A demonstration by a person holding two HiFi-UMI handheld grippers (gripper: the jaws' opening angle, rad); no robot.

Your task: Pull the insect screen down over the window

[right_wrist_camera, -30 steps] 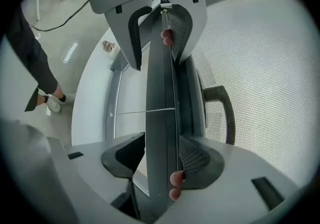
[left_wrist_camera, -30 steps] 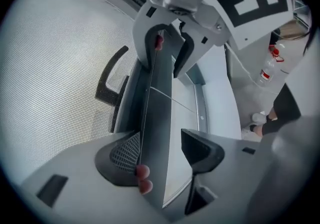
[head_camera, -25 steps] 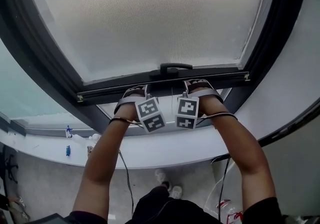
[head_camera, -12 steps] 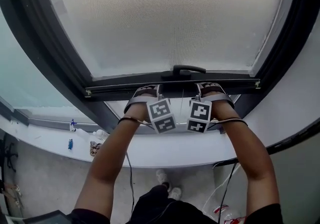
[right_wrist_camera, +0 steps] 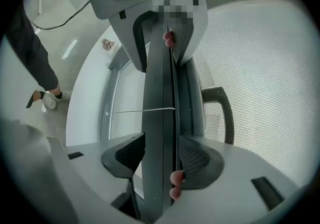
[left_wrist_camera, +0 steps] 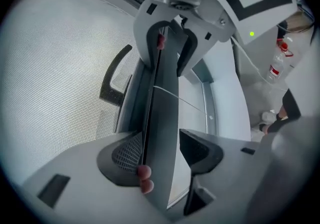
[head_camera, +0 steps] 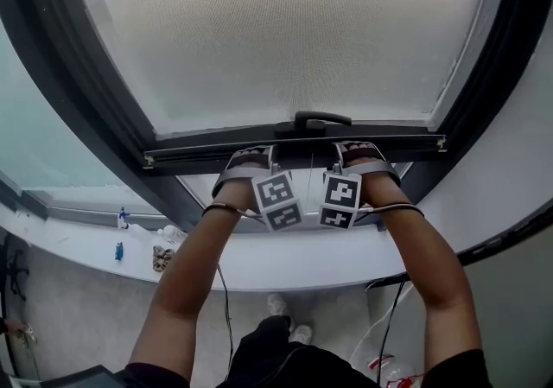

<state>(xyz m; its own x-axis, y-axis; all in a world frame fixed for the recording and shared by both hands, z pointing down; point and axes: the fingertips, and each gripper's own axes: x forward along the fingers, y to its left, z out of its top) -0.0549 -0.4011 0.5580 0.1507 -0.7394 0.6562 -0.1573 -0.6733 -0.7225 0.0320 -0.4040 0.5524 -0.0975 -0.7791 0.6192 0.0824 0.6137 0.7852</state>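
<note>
The insect screen (head_camera: 285, 32) fills the window, its dark bottom bar (head_camera: 199, 153) carrying a black handle (head_camera: 321, 121). Both grippers sit under the handle, astride the bar. My left gripper (head_camera: 249, 153) has the bar (left_wrist_camera: 162, 118) between its jaws, which are closing. One pad lies against the mesh side and the other is a sliver off the bar. My right gripper (head_camera: 359, 149) is shut on the bar (right_wrist_camera: 157, 93), with both pads against it. The handle (left_wrist_camera: 114, 81) shows beside the left gripper (left_wrist_camera: 160, 150), and the handle (right_wrist_camera: 222, 113) beside the right gripper (right_wrist_camera: 160, 155).
The dark window frame (head_camera: 78, 92) flanks the screen. Below runs a white sill (head_camera: 285, 261) with small items (head_camera: 160, 257) at its left. A thin cord (right_wrist_camera: 130, 111) crosses below the bar. A plastic bottle (left_wrist_camera: 275, 68) and cables are near the floor.
The head view shifted a little to the right and then held. Both grippers stay on the bottom bar, and the bar shows no clear movement.
</note>
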